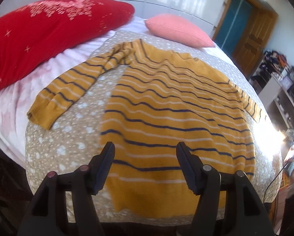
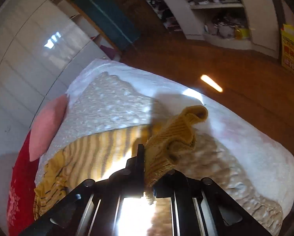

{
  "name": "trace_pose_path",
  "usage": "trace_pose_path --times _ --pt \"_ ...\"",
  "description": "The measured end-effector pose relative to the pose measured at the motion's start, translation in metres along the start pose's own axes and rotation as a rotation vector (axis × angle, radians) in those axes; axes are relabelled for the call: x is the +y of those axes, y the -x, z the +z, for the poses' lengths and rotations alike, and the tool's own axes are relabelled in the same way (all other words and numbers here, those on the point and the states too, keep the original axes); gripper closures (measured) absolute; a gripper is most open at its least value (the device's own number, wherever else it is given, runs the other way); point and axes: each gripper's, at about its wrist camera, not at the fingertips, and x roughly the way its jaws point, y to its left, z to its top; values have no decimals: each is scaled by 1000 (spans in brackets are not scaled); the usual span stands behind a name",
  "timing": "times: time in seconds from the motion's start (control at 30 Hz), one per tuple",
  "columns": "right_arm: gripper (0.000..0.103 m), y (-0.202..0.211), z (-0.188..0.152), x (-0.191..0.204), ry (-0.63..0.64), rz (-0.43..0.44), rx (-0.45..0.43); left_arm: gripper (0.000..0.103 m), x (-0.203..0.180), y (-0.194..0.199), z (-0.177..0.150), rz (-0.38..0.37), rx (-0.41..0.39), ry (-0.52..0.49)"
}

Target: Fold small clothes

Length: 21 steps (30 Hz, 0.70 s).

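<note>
- It is a bedroom in a home.
- A bed [image 1: 48, 137] carries a red pillow [image 1: 48, 33] and a pink pillow [image 1: 178, 29].
- White wardrobe doors [image 2: 29, 55], a wooden door [image 1: 253, 41] and cluttered shelves [image 2: 221, 13] stand around a wooden floor [image 2: 235, 74].

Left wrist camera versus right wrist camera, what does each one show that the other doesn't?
Only the left wrist view shows the open left claw above the striped sweater's hem, plus its spread body and left sleeve. Only the right wrist view shows the right claw shut on the ribbed cuff. Both show the mustard sweater, red pillow and pink pillow.
</note>
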Motion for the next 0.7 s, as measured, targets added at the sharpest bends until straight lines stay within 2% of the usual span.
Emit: trace_pose_path --times 0.1,0.2,0.27,0.4,0.53,0.7 --pt "97 -2 2 91 153 106 26 39 19 0 0 -18 -17 49" --pt "97 -20 -17 194 308 207 67 39 38 3 -3 -37 -31 95" --pt "97 -39 -44 261 391 274 118 39 50 4 -7 -34 -33 110" --pt "97 -85 -123 361 532 354 244 39 83 9 -17 -2 -41 168" --pt "97 -140 -203 423 676 340 340 38 116 13 -27 8 -42 248" --pt "96 -181 -285 466 819 316 445 38 145 16 -38 29 -42 302"
